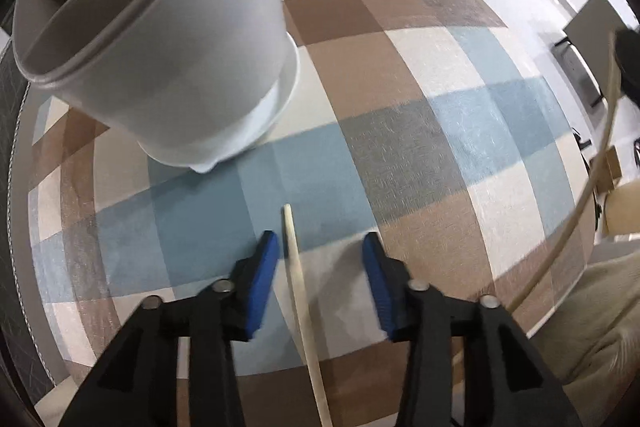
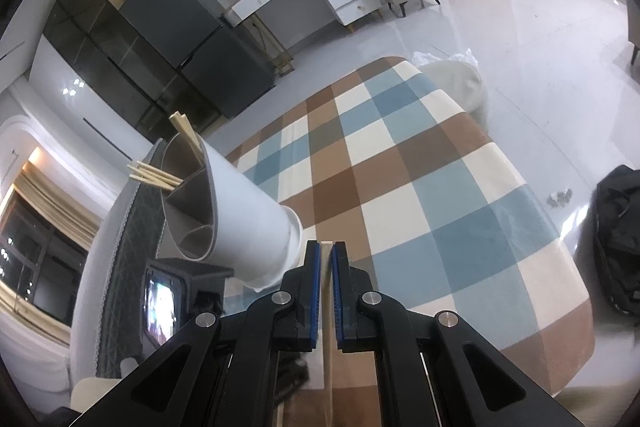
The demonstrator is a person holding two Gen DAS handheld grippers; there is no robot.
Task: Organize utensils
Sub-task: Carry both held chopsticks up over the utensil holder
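A white utensil holder (image 1: pixel 168 39) stands on the checked tablecloth (image 1: pixel 400 147) at the upper left of the left wrist view. My left gripper (image 1: pixel 320 241) points down at the cloth, open. A pale wooden chopstick (image 1: pixel 298 291) lies between its jaws, close to the left pad (image 1: pixel 264 283), and neither pad presses on it. A second chopstick (image 1: pixel 600 155) arcs down the right edge. In the right wrist view my right gripper (image 2: pixel 326 251) is shut on a chopstick (image 2: pixel 327 307). Just left of it is the holder (image 2: pixel 240 203), its compartments holding several chopsticks (image 2: pixel 156 177).
The table's far and right edges drop to a glossy grey floor (image 2: pixel 540 47). A black device with a small screen (image 2: pixel 172 299) sits low beside the holder. A black bag (image 2: pixel 620 247) and a white cushion (image 2: pixel 456 79) lie on the floor.
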